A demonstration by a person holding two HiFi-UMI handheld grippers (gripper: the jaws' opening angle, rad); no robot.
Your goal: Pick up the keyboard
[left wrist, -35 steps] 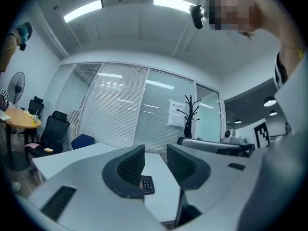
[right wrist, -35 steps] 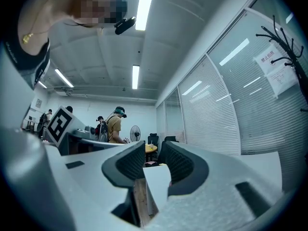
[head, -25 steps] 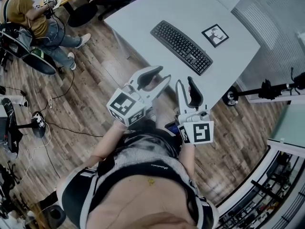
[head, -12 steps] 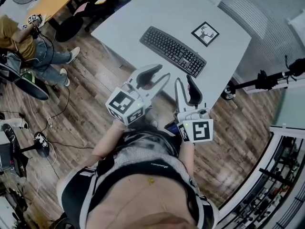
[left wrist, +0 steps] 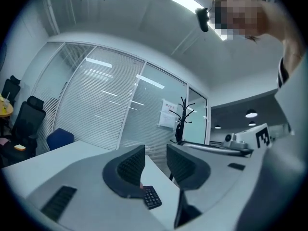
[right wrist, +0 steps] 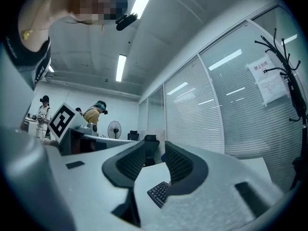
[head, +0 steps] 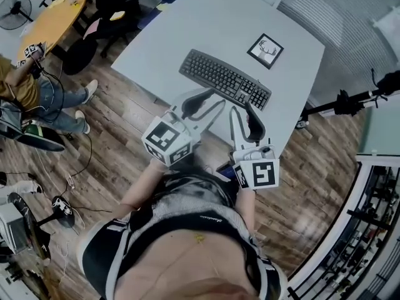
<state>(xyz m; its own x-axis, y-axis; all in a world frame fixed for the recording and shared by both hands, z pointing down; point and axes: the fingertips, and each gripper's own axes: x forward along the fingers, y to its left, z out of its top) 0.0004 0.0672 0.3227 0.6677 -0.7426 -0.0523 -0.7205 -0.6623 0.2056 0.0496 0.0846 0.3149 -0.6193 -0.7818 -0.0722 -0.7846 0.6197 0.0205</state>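
Moved closer to bench (head: 187, 24); I'm on approach step. Left gripper (head: 215, 99), right gripper (head: 242, 110) narrowly parted, empty (nothing between jaws). Keyboard (head: 225, 79) flat along bench's near edge. Next: widen jaws, flank its ends.

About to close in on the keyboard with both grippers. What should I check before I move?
1. Keyboard flat on the table, nothing on it: ok.
2. Left gripper empty, jaws narrowly apart: ok.
3. Right gripper empty, jaws narrowly apart: ok.
4. Keyboard between either gripper's jaws: not ok, it lies ahead of both.
5. Framed picture apart from the keyboard: ok.
6. Jaw gap wide enough for the keyboard's edge: cannot tell.
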